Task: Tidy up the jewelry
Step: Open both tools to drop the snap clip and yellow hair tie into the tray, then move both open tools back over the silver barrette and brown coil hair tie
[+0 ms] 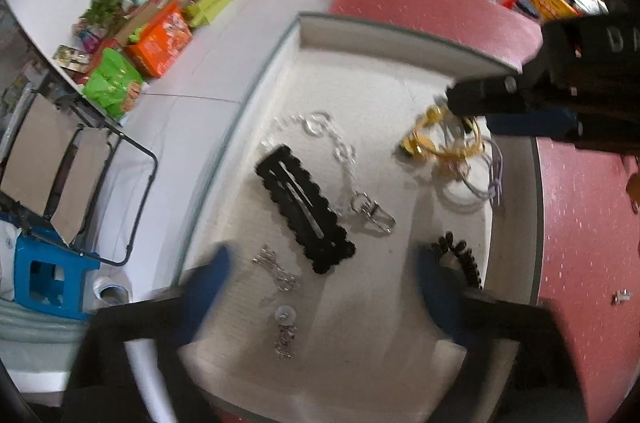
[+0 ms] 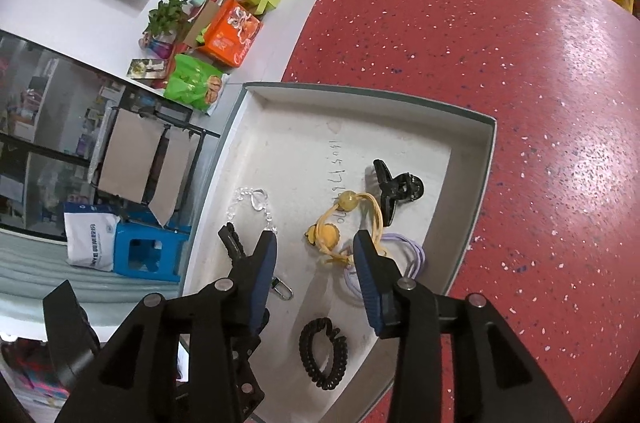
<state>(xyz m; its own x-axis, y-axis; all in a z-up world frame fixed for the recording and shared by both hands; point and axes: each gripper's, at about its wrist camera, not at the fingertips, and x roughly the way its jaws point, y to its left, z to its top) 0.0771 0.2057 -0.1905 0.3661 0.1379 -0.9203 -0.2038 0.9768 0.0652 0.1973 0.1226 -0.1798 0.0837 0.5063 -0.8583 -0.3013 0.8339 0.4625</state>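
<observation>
From the left wrist, the left gripper [image 1: 324, 263] hangs with its jaws wide apart and nothing between them over the white tray [image 1: 400, 43], where the black hair clip [image 1: 306, 209], the clear chain [image 1: 340, 155] and small silver pieces [image 1: 280, 275] lie spread flat, likely so each can be picked singly. From the right wrist, the right gripper [image 2: 316, 255] stands partly apart, clamping nothing, just above the yellow hair tie [image 2: 340, 231]; the claw clip [image 2: 396, 189] and coiled band [image 2: 324, 353] rest in the same tray on the red tabletop [image 2: 520, 83].
</observation>
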